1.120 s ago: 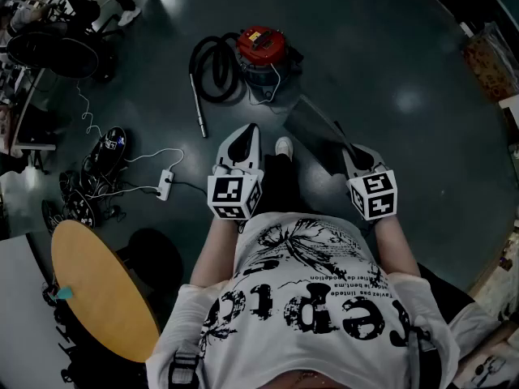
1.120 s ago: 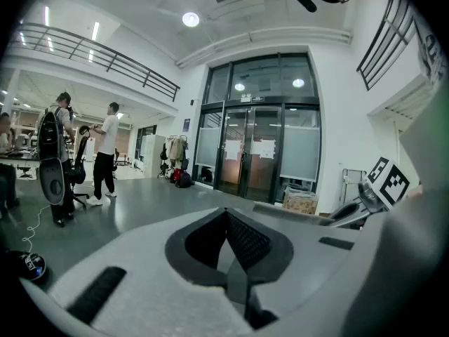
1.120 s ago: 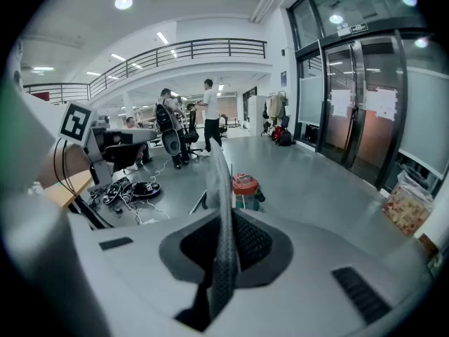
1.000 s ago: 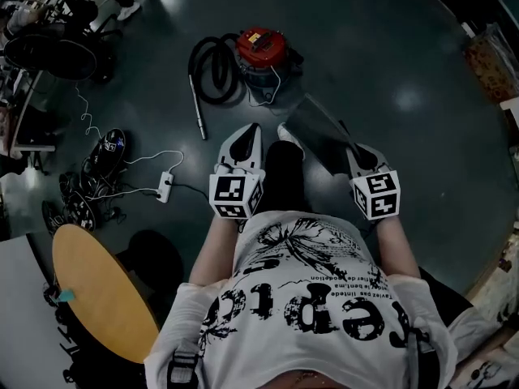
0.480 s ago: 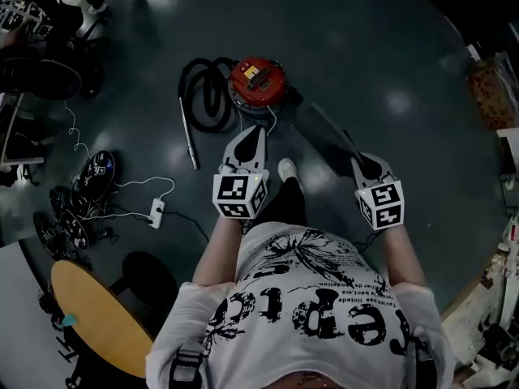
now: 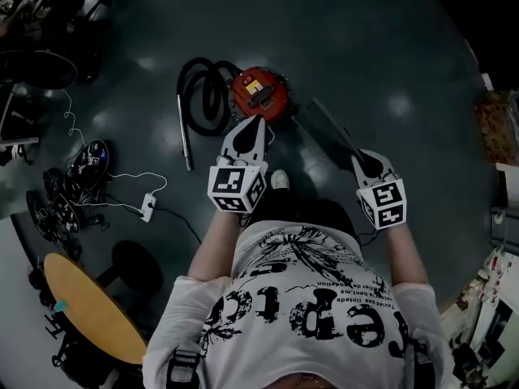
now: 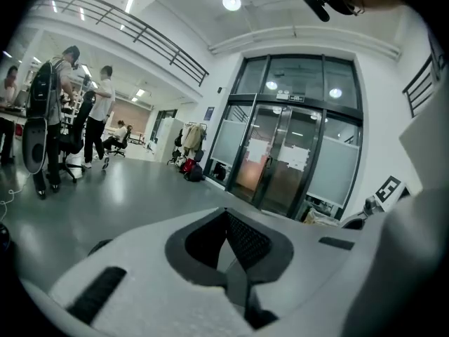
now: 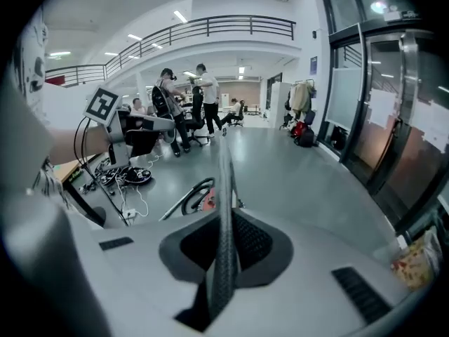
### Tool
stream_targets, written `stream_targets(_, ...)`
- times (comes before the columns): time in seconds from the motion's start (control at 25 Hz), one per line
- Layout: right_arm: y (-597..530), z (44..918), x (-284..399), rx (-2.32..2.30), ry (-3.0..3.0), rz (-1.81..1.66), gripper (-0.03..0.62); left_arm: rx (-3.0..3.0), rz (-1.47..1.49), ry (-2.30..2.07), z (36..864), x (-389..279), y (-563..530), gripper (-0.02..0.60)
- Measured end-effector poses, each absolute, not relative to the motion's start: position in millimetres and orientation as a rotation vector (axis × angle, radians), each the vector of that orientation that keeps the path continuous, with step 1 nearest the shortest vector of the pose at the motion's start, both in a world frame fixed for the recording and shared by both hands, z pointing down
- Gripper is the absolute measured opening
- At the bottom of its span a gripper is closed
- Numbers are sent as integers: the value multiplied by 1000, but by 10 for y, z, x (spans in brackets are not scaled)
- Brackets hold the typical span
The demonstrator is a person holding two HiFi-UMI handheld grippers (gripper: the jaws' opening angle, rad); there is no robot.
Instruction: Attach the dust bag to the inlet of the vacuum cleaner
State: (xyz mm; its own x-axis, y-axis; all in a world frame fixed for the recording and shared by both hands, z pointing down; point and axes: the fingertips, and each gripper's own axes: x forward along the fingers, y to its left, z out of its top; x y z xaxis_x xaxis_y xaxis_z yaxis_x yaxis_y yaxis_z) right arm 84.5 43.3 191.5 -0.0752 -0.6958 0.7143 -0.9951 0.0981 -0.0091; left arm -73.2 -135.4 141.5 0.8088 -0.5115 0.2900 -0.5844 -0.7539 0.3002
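The red vacuum cleaner (image 6: 259, 94) stands on the dark floor, its black hose (image 6: 201, 94) coiled to its left. My left gripper (image 6: 256, 121) is shut and empty, its tips just short of the vacuum's near side. In the left gripper view the left gripper (image 7: 226, 217) faces glass doors with nothing between the jaws. My right gripper (image 6: 358, 157) is shut on a flat dark dust bag (image 6: 328, 130), which slants up toward the vacuum's right. In the right gripper view the dust bag (image 8: 224, 188) shows edge-on between the jaws of the right gripper (image 8: 224, 223), and the vacuum (image 8: 209, 201) peeks beside it.
A metal wand (image 6: 182, 132) lies left of the hose. A white power strip (image 6: 147, 207) with cables lies further left. A round wooden table (image 6: 89, 314) and a black stool (image 6: 136, 267) stand at lower left. People (image 7: 98, 114) stand far off; glass doors (image 7: 287, 156) lie ahead.
The person has walked toward the vacuum, so it now lies just ahead of both grippers. The right gripper still holds the dust bag; the left stays shut.
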Motion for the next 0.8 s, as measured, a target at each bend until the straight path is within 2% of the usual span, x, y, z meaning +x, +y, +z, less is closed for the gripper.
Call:
stream_targets(0.44, -228, 2356, 920, 1210, -2085, 630, 25, 2432, 304, -1217, 1736, -928, -1304, 3)
stream_targets(0.64, -282, 2455, 926, 983, -2181, 581, 25, 2230, 207, -1425, 1828, -1074, -1138, 3)
stream_targets(0.8, -222, 2653, 891, 818, -2238, 493, 25, 2193, 245, -1487, 2105, -1089, -1045, 3)
